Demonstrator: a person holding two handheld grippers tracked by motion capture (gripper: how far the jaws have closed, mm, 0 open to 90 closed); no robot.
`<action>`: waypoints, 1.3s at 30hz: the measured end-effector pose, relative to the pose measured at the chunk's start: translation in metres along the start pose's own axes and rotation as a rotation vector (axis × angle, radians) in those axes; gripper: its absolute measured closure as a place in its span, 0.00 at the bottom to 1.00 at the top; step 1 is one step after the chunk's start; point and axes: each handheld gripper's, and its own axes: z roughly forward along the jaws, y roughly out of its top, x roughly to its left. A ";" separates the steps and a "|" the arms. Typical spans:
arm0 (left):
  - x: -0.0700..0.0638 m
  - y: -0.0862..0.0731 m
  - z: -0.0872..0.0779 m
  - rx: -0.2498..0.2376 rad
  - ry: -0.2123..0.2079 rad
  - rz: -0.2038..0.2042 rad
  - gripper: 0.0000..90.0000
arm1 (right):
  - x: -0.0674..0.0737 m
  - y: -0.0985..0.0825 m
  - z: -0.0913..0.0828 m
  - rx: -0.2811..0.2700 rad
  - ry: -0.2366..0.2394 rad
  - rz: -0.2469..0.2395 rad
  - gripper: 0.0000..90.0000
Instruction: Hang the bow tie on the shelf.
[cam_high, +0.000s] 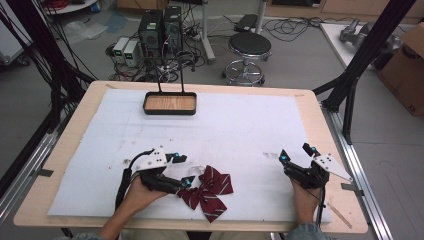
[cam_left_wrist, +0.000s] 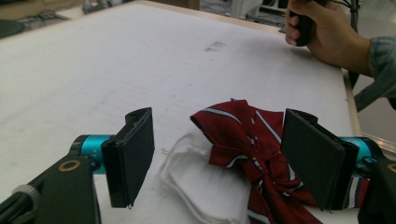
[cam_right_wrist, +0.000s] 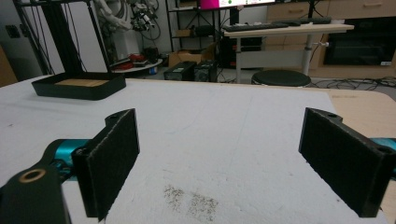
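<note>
High view, dark red striped fabric bow tie (cam_high: 209, 187) laid on white table cover (cam_high: 225, 130) near front edge, straddled ungripped by left gripper (cam_high: 182, 170), right gripper (cam_high: 295, 151) held wide open, empty.

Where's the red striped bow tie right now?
In the high view, the red striped bow tie lies near the table's front edge, left of centre, just right of the left tongs, whose open jaws stand either side of it.

Dark-red striped bow tie (cam_left_wrist: 247, 140): woven cloth, faint sheen; a soft matt white fabric band (cam_left_wrist: 201, 179) touches it. Beneath the bow, matt white foam-like sheet (cam_high: 240, 125), scuffed, on the pale wooden desk (cam_high: 310, 107). Gripper pads (cam_right_wrist: 112, 158): black, rough, felt-like.
</note>
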 end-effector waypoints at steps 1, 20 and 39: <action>0.000 0.000 0.004 0.008 -0.015 -0.010 0.30 | 0.000 0.000 0.000 0.000 0.000 0.000 0.13; -0.012 -0.009 0.046 0.178 -0.092 0.019 0.45 | 0.000 0.000 0.000 -0.003 0.007 -0.002 0.13; -0.019 -0.010 0.056 0.267 -0.051 0.065 0.64 | 0.000 0.000 0.000 -0.003 0.008 0.000 0.13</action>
